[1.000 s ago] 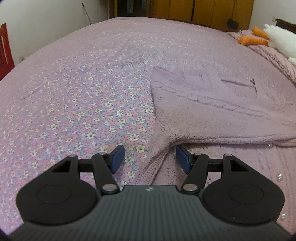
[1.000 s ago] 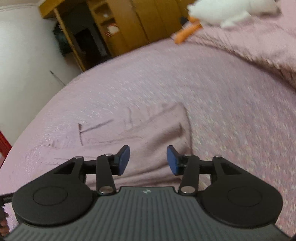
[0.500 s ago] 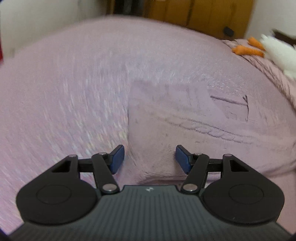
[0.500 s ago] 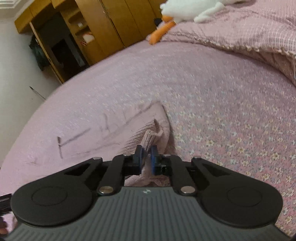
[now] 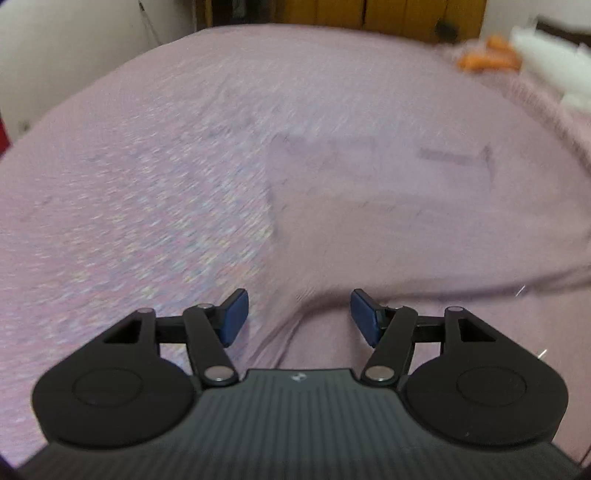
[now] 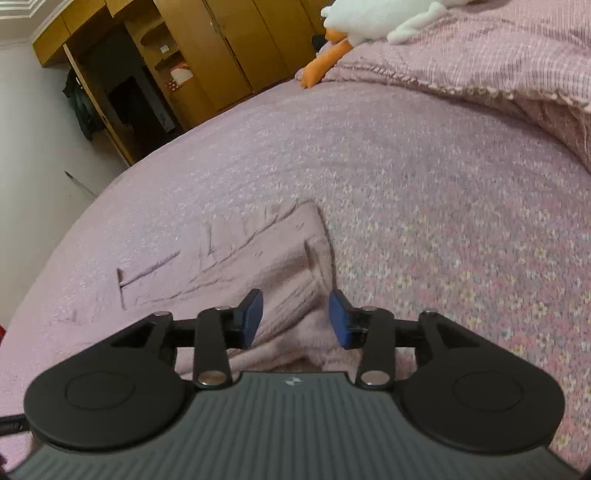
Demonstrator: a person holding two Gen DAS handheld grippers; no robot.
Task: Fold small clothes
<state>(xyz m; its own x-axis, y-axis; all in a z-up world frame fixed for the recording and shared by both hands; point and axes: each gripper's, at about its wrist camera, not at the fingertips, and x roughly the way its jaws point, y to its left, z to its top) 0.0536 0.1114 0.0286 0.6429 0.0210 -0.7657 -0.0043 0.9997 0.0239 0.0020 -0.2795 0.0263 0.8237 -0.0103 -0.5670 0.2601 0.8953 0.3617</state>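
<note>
No readable writing anywhere as far as I can see. The only mark is a tiny pale logo on the ribbed grey body of each gripper, too small to make out.

The thing being folded is a pale pink knit sweater (image 6: 236,280), lying flat on a bed (image 6: 424,192) covered in a pink sheet with a small flower print. In the right wrist view its long axis runs from lower left up toward the upper right, ending in a corner near the middle of the picture; dark seam lines and a cable pattern run along that same direction. In the left wrist view the sweater (image 5: 388,221) fills the right half of the bed (image 5: 147,184), with its left edge running roughly up and down the frame, but that view is heavily blurred, so detail is lost.

The right gripper (image 6: 295,317) has its jaws opening, blue pads apart, with the bunched near edge of the sweater lying between them and no visible pinch on it. The left gripper (image 5: 297,317) is released, jaws standing wide over the sweater's near fold, pads not pressing the fabric.

Further back, a white plush toy (image 6: 380,18) with orange feet lies on a checked pink blanket (image 6: 498,66), and wooden wardrobes (image 6: 221,55) stand by the wall.
</note>
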